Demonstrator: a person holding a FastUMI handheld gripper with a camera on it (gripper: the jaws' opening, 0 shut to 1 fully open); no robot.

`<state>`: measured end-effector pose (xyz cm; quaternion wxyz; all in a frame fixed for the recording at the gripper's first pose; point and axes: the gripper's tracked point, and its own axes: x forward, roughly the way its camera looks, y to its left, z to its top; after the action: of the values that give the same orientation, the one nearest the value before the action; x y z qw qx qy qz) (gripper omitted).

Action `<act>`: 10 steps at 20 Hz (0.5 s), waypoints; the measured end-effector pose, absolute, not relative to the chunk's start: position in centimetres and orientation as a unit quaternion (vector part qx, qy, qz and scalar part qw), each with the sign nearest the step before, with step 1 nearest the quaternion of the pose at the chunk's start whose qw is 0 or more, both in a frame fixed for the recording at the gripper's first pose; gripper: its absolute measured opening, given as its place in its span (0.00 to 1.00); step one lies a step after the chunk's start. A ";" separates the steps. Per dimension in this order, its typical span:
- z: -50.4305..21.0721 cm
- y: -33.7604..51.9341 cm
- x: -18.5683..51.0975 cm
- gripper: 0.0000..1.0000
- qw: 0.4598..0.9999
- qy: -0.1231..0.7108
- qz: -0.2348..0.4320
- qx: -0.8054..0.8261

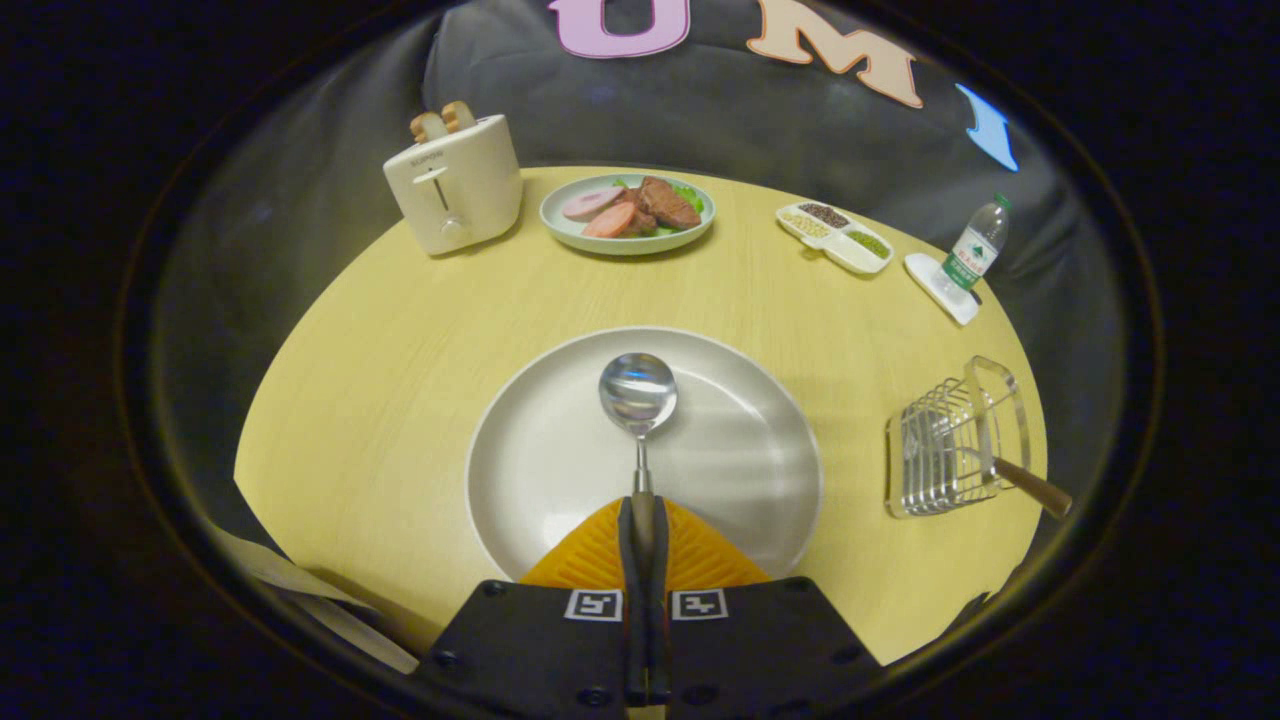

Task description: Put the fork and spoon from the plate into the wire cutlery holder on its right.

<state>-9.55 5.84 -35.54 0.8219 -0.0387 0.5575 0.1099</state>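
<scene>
Gripper view:

- Gripper [642,515]: fingers closed together, clamped on the handle of the spoon [638,400] from both sides.
- Spoon: handle pinched between the fingers, bowl pointing forward just ahead of them, over the middle of the plate [560,450]. Contact between bowl and plate cannot be determined.
- Plate: large, pale, round, lying on the yellow wooden table [400,350] directly ahead of and under the fingers.
- Wire cutlery holder [950,450]: to the right of the plate, apart from it, near the table edge. Lying tipped on its side as seen here, with a clear handle loop on top.
- Wooden-handled utensil [1030,487]: resting inside the holder, handle protruding toward the right. Head hidden behind the wires; fork or otherwise cannot be determined.
- Beyond the plate, at the far side of the table: a cream toaster [455,185] with two bread slices standing in its slots; beside it a pale green dish of food [627,213]; further right a divided tray [835,236] with grains; then a water bottle [977,245] standing on a white coaster [940,287].
</scene>
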 end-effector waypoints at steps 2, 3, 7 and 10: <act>-34.8 4.8 -9.2 0.04 0.819 0.562 0.109 -0.042; -34.3 4.2 -9.0 0.04 0.818 0.562 0.110 -0.044; -32.5 1.5 -7.9 0.04 0.817 0.565 0.104 -0.048; -30.8 -0.7 -6.9 0.04 0.818 0.566 0.092 -0.039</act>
<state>-6.86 -0.73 -30.83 0.8184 -0.0392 0.5659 0.0920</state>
